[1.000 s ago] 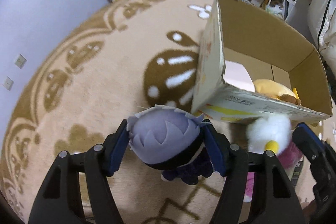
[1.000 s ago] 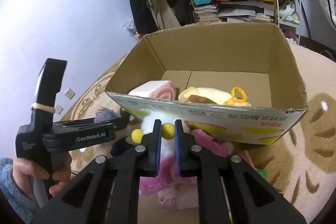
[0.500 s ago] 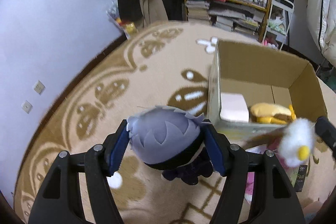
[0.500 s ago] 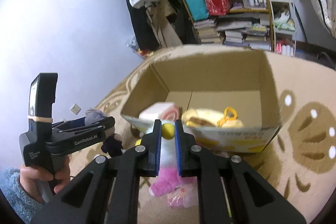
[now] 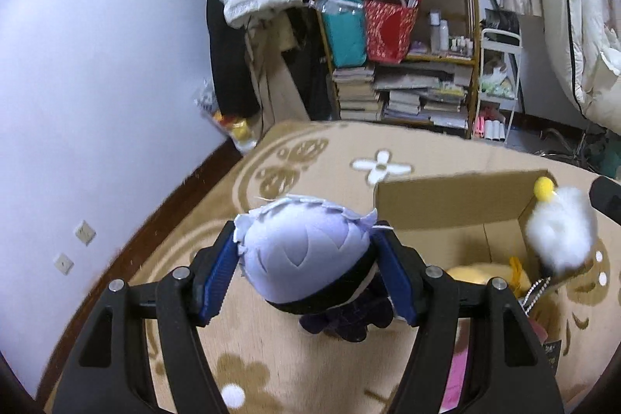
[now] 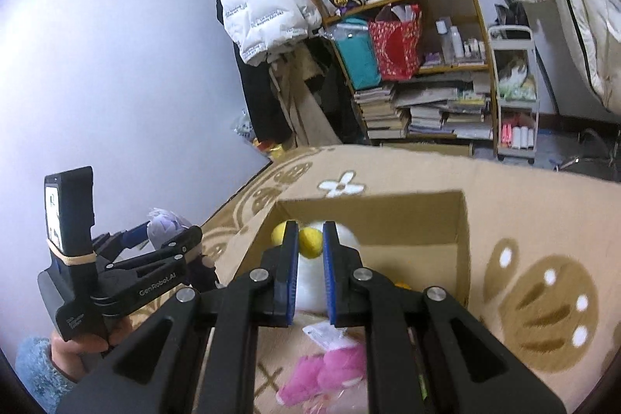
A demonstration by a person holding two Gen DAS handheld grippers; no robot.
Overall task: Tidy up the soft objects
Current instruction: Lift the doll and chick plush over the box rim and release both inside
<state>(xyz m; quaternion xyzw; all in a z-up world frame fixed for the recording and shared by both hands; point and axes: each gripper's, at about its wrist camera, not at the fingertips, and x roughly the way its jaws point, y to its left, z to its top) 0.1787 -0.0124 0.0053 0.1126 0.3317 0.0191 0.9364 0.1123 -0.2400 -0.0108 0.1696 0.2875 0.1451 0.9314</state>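
A box [image 6: 464, 239] sits on the rug [image 6: 543, 204], with a shelf [image 6: 427, 64] behind it against the wall. A doll [image 5: 306, 258] hangs left of the box, a plush [image 6: 310, 282] above its near edge.

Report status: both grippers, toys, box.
Left gripper shut on grey-haired doll. Right gripper shut on white plush. Cardboard box ahead, nothing blocking.

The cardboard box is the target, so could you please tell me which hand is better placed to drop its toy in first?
Probably right: its white plush already hangs over the cardboard box.
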